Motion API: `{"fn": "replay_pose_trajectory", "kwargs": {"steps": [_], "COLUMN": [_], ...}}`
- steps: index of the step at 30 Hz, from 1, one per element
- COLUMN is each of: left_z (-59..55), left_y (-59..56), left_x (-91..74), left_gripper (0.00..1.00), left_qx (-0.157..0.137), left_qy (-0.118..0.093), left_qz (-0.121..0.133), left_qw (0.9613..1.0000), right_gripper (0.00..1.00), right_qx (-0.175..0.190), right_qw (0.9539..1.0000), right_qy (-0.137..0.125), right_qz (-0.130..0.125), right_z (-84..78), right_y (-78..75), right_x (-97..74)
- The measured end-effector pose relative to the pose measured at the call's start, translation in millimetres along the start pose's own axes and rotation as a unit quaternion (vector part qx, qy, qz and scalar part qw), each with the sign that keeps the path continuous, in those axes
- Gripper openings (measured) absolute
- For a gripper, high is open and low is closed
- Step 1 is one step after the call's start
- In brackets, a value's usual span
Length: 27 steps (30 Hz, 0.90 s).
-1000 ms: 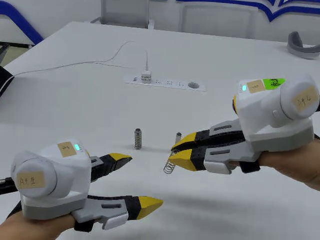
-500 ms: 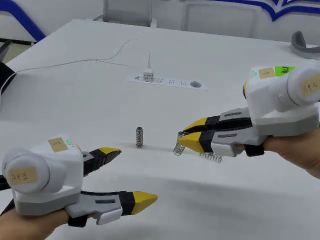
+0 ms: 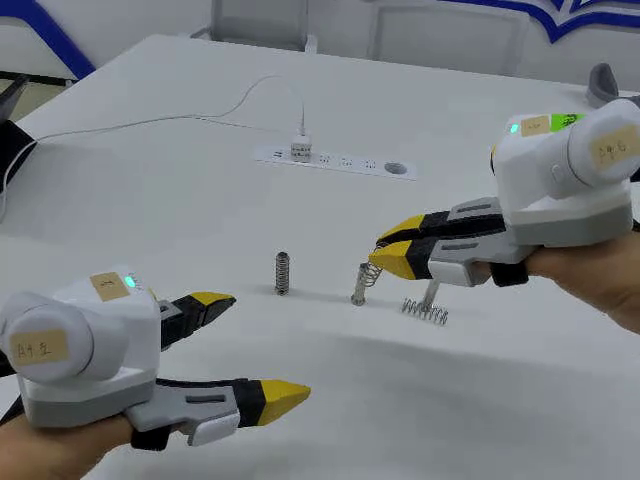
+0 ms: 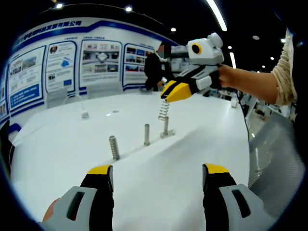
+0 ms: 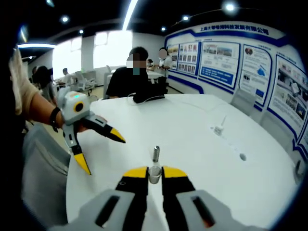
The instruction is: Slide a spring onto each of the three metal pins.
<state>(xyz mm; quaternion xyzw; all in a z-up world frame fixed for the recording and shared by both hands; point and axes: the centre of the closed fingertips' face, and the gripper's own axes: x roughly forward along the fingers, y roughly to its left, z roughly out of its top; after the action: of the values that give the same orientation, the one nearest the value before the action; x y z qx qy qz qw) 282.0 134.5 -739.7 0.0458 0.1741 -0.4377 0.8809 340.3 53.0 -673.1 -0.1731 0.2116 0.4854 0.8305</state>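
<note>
Now my right gripper (image 3: pixel 381 254) pinched a spring (image 3: pixel 371 272) at the middle pin's (image 3: pixel 358 288) top, mid-way across the desk (image 3: pixel 150 200). The left pin (image 3: pixel 282 274) stood already sleeved; a loose spring (image 3: pixel 424 312) lay beside the right pin (image 3: pixel 431 293). My left gripper (image 3: pixel 262 345) gaped wide by the near edge.

white table (image 3: pixel 150 200), power strip (image 3: pixel 335 161), white cable (image 3: pixel 200 122)

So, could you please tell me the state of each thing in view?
left gripper: open, empty.
right gripper: shut on held spring.
leftmost pin: wears fitted spring.
middle pin: bare.
rightmost pin: bare.
loose spring: lying flat by rightmost pin.
power strip: one plug in.
</note>
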Motion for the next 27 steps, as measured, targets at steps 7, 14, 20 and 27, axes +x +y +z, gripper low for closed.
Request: {"fn": "replay_pose_trajectory", "kwargs": {"steps": [7,14,20,27], "left_z": [0.8,-0.7,-1.8,-4.3], "left_y": [0.5,0.7,2.6,3.5], "left_x": [-0.1,-1.0,-2.7,-3.4], "left_gripper": [0.77,0.77,0.77,0.76], "left_qx": [-0.002,-0.004,-0.007,-0.009], "left_qy": [-0.001,0.0,0.0,0.001], "left_qz": [0.001,0.003,0.005,0.006], "left_qw": [1.0,1.0,1.0,0.9999], "right_gripper": [0.11,0.11,0.11,0.12], "right_qx": [-0.001,-0.001,0.001,0.002], "right_qw": [0.9999,0.9995,0.9992,0.9986], "right_qy": [0.009,0.019,0.033,0.048], "right_qz": [-0.014,-0.025,-0.024,-0.021], "right_z": [-1.3,-4.5,-11.1,-19.8], "right_y": [-15.0,-28.3,-33.2,-36.4], "right_x": [6.7,16.6,27.1,32.6]}}
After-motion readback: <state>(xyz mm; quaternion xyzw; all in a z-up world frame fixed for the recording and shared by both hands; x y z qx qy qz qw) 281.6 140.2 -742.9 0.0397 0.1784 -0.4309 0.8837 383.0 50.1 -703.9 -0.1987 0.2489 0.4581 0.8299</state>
